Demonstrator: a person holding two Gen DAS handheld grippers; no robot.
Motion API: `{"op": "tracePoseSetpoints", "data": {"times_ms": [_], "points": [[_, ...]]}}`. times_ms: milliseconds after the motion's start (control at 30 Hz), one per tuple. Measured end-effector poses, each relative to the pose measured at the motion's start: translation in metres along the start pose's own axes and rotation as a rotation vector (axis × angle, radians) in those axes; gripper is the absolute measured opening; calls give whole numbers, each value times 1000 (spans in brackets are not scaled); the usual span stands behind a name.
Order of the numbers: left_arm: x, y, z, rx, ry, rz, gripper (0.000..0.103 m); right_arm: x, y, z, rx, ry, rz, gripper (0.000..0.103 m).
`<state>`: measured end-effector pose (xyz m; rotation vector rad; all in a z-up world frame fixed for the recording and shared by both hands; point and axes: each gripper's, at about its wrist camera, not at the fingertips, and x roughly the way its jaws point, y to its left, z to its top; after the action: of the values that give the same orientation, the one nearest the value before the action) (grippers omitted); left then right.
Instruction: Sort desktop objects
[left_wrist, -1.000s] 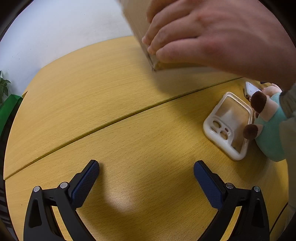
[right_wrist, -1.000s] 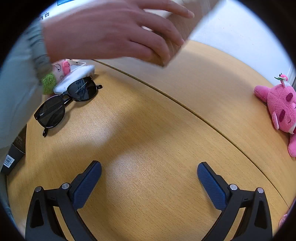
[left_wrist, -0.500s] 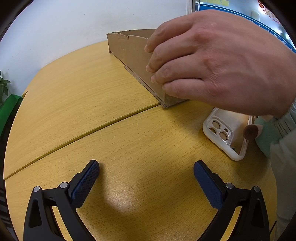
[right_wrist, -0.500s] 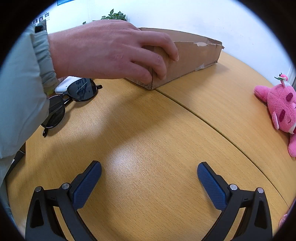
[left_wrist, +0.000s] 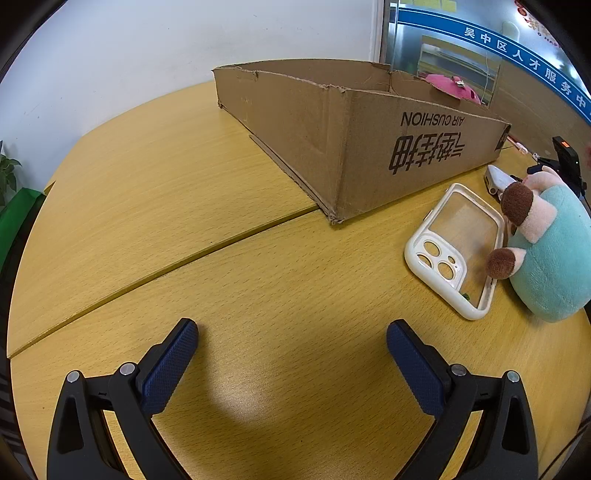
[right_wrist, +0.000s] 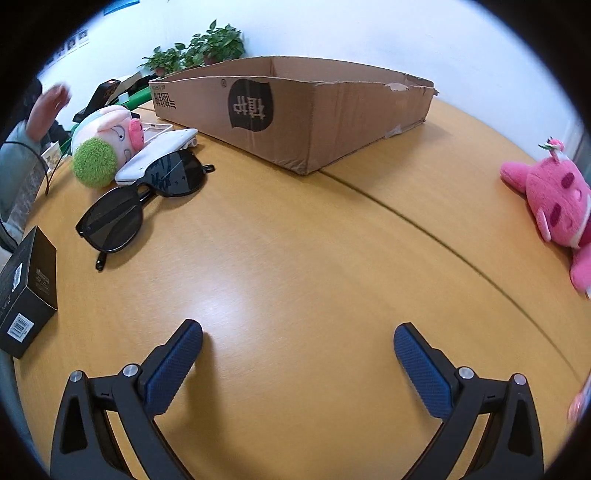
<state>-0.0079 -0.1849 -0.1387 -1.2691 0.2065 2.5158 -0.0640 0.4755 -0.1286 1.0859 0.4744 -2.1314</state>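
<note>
Left wrist view: left gripper spread wide, empty, lower frame | cardboard box upper centre, phone case right | right wrist view: right gripper spread wide, empty | sunglasses left of frame

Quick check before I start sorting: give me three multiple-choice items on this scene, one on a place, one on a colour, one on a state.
1. Where do the sunglasses lie?
A. In the cardboard box
B. On the table, left of the box
C. On the pink plush

2. What colour is the phone case rim?
A. Black
B. White
C. Red

3. How stands the left gripper?
A. Jaws apart, holding nothing
B. Shut on the case
C. Shut on a plush

Key: 1 B, they rest on the table beside the cardboard box; 2 B, the rim is white around a clear back; 3 A, only bare wood between the jaws.
</note>
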Motion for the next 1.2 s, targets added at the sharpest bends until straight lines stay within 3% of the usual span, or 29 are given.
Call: {"op": "tracePoseSetpoints", "data": {"times_ms": [633,800,967,1067,1200], "points": [[-8,-2,-2,0,0,1,103,9,3,9,107,16,-69,103],[-7,-3,-6,-43,-1,31,103,-2,14,8,300,83,-229,103],[-36,-26,-2,-117,50,62,103,-66,48,21,418,-64,-292,103],[-68,-45,0,-169,-32,47,103,-110,73,42,494,-162,-297,103],[-122,-88,7,-205,-184,13,103,-133,118,86,480,-177,-334,103]]}}
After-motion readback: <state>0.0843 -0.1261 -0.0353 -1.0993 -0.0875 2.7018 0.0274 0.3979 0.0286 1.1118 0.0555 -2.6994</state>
